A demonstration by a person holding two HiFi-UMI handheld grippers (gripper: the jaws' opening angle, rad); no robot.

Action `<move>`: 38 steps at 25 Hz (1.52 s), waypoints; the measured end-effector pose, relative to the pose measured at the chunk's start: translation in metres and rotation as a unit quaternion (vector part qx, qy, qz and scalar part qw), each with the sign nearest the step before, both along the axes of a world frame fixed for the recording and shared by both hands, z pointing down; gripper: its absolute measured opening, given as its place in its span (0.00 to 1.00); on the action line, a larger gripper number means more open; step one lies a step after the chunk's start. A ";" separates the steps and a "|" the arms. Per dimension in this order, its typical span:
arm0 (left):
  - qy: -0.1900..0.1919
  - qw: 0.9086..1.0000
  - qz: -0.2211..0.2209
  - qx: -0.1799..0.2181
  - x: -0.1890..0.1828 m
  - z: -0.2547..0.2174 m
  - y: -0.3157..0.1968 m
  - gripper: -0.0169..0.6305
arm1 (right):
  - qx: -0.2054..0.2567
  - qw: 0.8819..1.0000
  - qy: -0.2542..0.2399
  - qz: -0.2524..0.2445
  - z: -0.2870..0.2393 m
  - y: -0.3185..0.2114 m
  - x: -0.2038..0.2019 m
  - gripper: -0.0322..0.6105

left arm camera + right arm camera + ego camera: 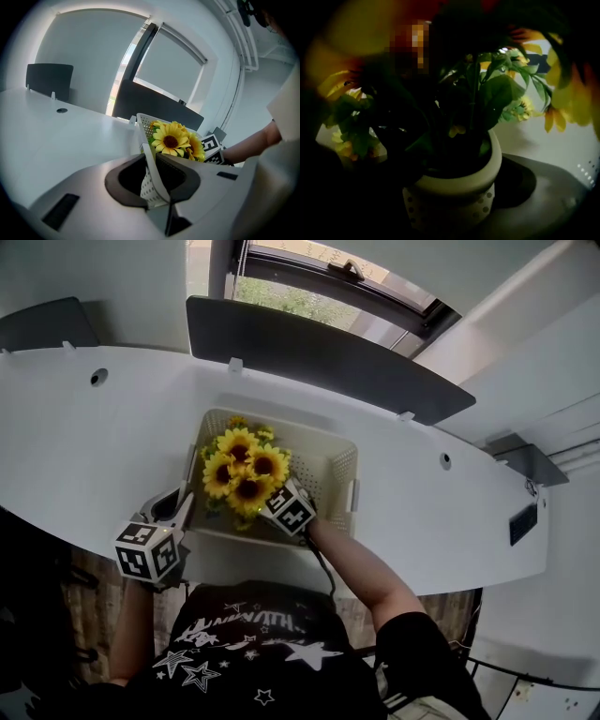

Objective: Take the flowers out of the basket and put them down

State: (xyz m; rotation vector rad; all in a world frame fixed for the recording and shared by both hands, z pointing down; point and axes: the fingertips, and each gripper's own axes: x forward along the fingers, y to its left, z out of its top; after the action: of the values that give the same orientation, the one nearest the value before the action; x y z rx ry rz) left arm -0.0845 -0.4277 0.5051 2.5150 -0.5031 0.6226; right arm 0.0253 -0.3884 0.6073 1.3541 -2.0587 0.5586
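Potted sunflowers (244,470), 9 o'clock in basket (333,460), likely light, top-heavy, soft-bloomed: best held by stiff pot (454,192), which right tongs (272,505) flank, spread wide; left tongs (152,183) pinch basket wall.

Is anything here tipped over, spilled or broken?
Nothing stands out. The sunflowers stand upright in their pot inside the basket, which sits on the table. The left claw grips the basket's wall.

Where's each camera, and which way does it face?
Head view: on the head, looking down at the basket of flowers; both arms show.
Left gripper view: on the left gripper, along jaws clamping the basket rim; the right arm shows.
Right gripper view: low inside the basket, facing the pot between open jaws.
All share the flowers.
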 end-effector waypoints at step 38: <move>-0.047 0.992 0.025 0.117 0.002 -0.006 -0.005 0.16 | 0.044 0.999 -0.023 0.022 -0.130 -0.005 0.022 0.86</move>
State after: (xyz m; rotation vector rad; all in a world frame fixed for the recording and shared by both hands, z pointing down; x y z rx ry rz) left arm -0.0826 -0.4327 0.4986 2.7354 -0.5778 0.7427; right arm 0.0471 -0.3929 0.4775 1.4519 -2.1174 0.5283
